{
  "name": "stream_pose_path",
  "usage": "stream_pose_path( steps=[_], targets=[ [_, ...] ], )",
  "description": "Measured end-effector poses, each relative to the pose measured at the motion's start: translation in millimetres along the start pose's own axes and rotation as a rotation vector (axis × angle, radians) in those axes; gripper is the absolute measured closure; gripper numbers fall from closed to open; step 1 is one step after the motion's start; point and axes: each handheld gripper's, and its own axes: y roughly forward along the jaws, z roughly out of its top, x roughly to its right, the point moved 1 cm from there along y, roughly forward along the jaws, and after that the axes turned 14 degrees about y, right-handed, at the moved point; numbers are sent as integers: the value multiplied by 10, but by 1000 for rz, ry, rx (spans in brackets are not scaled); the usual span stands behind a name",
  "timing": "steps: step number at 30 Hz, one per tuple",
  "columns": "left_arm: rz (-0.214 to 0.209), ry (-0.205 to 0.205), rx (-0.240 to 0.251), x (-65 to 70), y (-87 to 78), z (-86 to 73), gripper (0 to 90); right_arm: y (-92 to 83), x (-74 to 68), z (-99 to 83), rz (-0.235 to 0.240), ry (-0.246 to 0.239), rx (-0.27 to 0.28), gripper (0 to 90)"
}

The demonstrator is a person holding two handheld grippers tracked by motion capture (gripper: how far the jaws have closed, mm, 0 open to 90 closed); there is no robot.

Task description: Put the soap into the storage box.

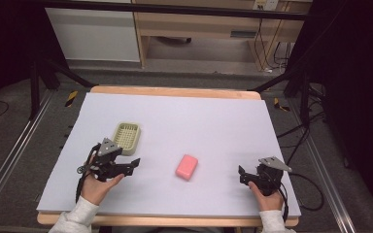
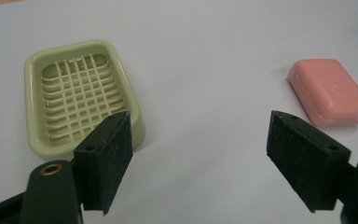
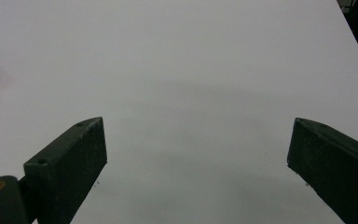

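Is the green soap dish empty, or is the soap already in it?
Empty. The soap dish shows only its bare grid; the pink soap lies apart on the table.

Wooden desk — grey floor

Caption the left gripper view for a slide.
Open left hand-held gripper hovers over the white table, empty pale green soap dish at left, pink soap bar at right.
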Motion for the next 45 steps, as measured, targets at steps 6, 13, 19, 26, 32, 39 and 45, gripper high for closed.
stream_pose_path(
  steps=[6,13,19,26,32,39,45],
  targets=[
    [-3,6,17,27,5,95,222,-2,-12,-1,-2,-1,-1,49],
    [-18,15,29,84,46,208,221,0,-15,3,-2,-7,1,49],
    [-26,16,41,120,75,276,221,0,-20,4,-1,-9,-1,50],
    [-39,19,42,168,129,351,221,4,-30,7,-3,-13,2,50],
    [-46,28,28,212,199,404,221,6,-38,9,-2,-13,0,50],
    [-64,32,19,289,281,454,221,12,-43,8,2,-19,-2,50],
    [-78,41,9,356,338,504,222,25,-55,10,4,-24,-5,50]
  ],
)
